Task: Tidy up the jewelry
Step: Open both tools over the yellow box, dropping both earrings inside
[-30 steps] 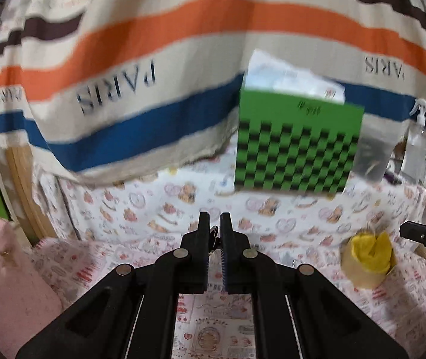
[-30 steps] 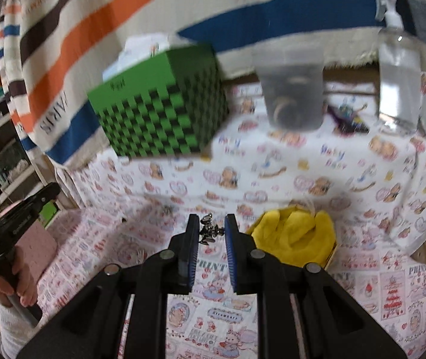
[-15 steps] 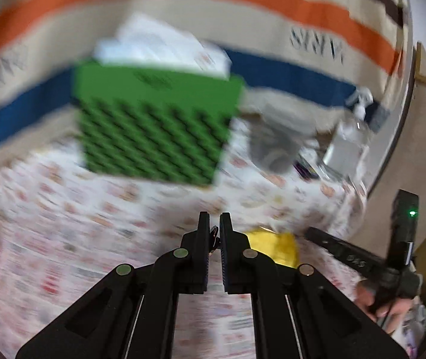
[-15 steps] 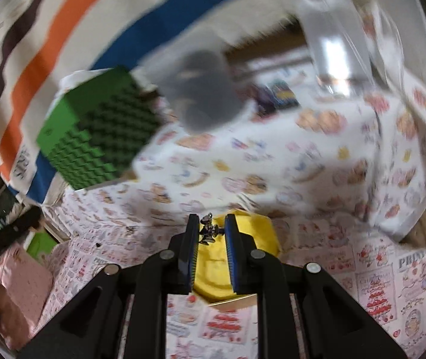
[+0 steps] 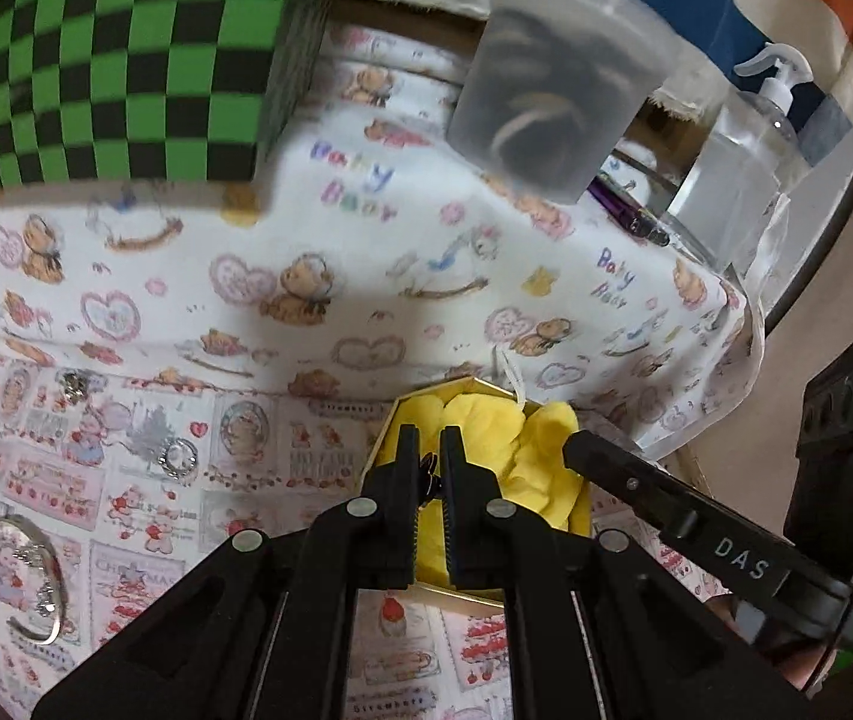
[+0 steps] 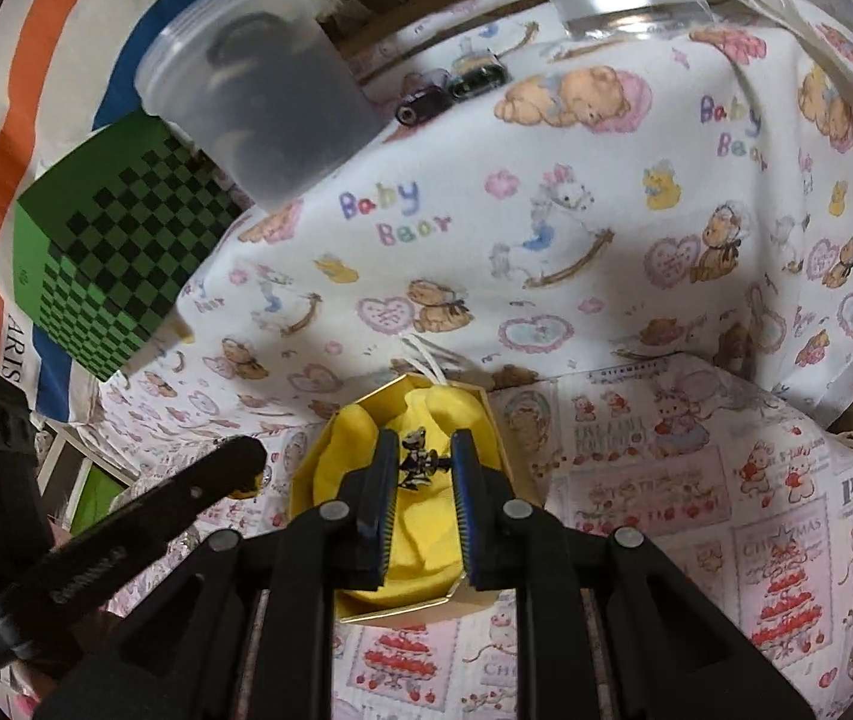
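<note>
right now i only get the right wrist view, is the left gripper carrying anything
observer: yes, the left gripper is shut on a small dark jewelry piece, with its tips over the gold box with the yellow lining
operator: any jewelry lying loose on the cloth
observer: a thin silver bangle lies on the pink printed cloth, far left in the left wrist view
operator: anything else out there
observer: a small silver ring lies on the cloth between the bangle and the box
</note>
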`<state>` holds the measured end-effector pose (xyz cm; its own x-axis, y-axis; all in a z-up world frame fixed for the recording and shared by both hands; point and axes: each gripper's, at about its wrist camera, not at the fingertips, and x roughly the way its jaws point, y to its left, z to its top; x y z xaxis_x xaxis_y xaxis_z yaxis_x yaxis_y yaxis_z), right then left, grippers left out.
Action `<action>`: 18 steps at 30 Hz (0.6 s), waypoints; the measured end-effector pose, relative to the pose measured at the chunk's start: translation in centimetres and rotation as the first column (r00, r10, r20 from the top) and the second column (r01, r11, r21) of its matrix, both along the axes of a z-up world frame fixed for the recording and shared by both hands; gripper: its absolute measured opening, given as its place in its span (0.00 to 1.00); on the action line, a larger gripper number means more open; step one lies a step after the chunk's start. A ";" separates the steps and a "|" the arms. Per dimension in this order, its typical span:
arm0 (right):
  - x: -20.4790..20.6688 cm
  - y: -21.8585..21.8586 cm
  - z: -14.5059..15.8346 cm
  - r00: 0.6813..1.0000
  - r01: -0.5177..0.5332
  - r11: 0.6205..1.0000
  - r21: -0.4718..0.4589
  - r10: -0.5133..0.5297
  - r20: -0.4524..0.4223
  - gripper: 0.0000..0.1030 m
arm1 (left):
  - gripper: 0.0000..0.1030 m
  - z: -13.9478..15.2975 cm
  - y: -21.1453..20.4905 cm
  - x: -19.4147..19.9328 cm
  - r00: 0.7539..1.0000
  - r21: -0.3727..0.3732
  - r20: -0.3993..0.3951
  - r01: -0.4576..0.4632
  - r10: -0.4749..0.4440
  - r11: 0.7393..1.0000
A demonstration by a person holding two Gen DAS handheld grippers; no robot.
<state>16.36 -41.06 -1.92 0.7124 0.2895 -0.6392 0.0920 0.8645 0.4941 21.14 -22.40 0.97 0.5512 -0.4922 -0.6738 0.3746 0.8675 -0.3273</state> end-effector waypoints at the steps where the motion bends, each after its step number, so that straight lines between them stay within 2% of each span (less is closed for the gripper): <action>1: 0.2 0.0 -0.1 1.000 0.000 1.000 0.005 0.000 -0.003 0.16 | 0.05 -0.2 0.0 0.2 1.000 -0.002 -0.005 0.005 -0.005 1.000; 4: 0.1 0.0 -0.1 1.000 -0.004 1.000 0.001 0.004 0.000 0.16 | 0.05 -0.5 -0.1 0.6 1.000 -0.027 -0.018 0.016 -0.016 1.000; 6: 0.1 -0.1 0.0 1.000 -0.005 1.000 0.007 0.005 0.006 0.22 | 0.05 -0.4 -0.4 0.7 0.999 -0.046 -0.026 0.031 -0.032 0.998; 8: -0.1 -0.3 0.2 1.000 0.006 1.000 0.013 -0.006 0.017 0.39 | 0.06 -0.1 -0.6 0.7 0.999 -0.061 -0.016 0.043 -0.044 0.997; 9: -0.3 -0.6 0.4 1.000 0.011 1.000 0.017 -0.011 0.023 0.42 | 0.08 0.1 -0.5 0.7 0.999 -0.082 -0.007 0.045 -0.046 0.996; 10: -0.5 -0.7 0.5 0.999 0.019 1.000 0.018 -0.019 0.032 0.43 | 0.10 0.4 -0.2 0.6 0.999 -0.091 0.002 0.039 -0.039 0.995; 11: -0.6 -0.8 0.8 0.999 0.021 1.000 0.021 -0.021 0.036 0.45 | 0.19 0.8 0.2 0.6 0.999 -0.092 0.013 0.034 -0.033 0.995; 12: -0.8 -1.0 0.9 0.999 0.021 0.999 0.027 -0.022 0.043 0.47 | 0.25 1.2 0.5 0.5 0.999 -0.089 0.020 0.031 -0.030 0.996; 14: -1.0 -1.2 1.3 0.998 0.025 0.999 0.034 -0.027 0.056 0.49 | 0.26 2.4 1.2 -0.1 0.998 -0.046 0.060 0.014 -0.012 0.999; 16: -1.2 -1.1 1.7 0.998 0.034 0.999 0.010 -0.035 0.061 0.50 | 0.28 3.7 1.9 -1.3 0.991 0.007 0.135 -0.005 0.003 1.000; 18: -1.4 -0.6 2.2 0.996 0.037 0.999 -0.022 -0.036 0.076 0.55 | 0.36 5.2 3.2 -2.9 0.977 0.042 0.212 -0.045 0.035 0.998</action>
<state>14.92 -41.69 0.27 0.7689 0.2483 -0.5891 0.0866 0.8725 0.4808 18.25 -19.21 6.20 0.7019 -0.4380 -0.5617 0.3960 0.8954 -0.2034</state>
